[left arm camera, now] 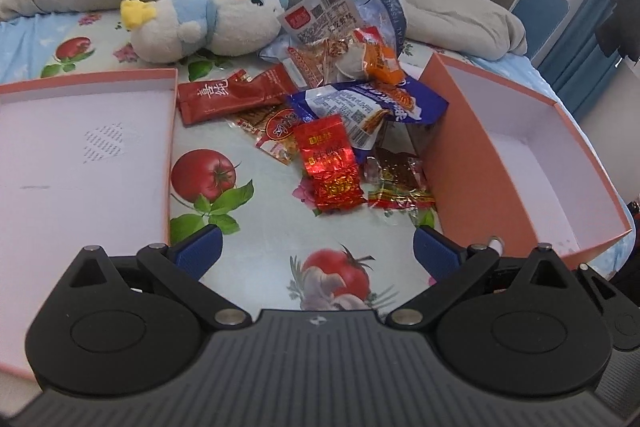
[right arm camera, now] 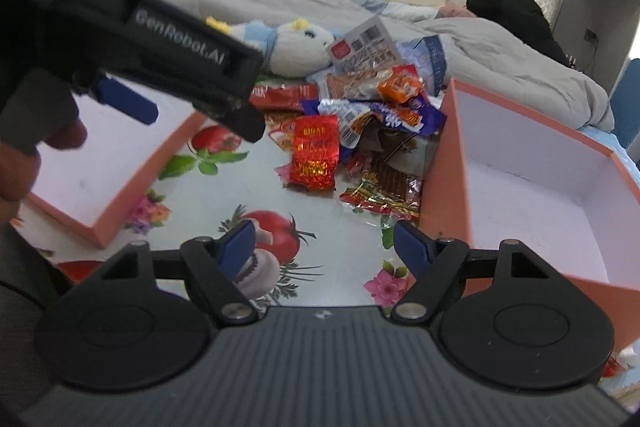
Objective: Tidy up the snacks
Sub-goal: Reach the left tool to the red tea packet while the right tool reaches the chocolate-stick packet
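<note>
- The bed (left arm camera: 256, 227), under a tomato-print sheet, carries everything; its soft surface may let packets slide or a box tip when pressed.
- Two shallow pink boxes flank the snacks: the left box (left arm camera: 80, 147) and the right box (left arm camera: 520, 147), both showing bare white floors.
- A plush toy (left arm camera: 208, 23) lies just behind the pile, touching the rear packets; a careless reach could snag it.
- The snack pile (left arm camera: 340, 99) sits between the boxes, packets overlapping, so lifting one could drag its neighbours along.
- The red foil packet (left arm camera: 330, 163) lies nearest, beside a clear-wrapped snack (left arm camera: 400, 183) close against the right box wall; crinkly foil could slip from the pads.
- The left gripper (left arm camera: 316, 251) hovers short of the pile, jaws spread wide, holding nothing.
- The right gripper (right arm camera: 324, 241) is likewise wide apart and unloaded; with both close together, they could collide.
</note>
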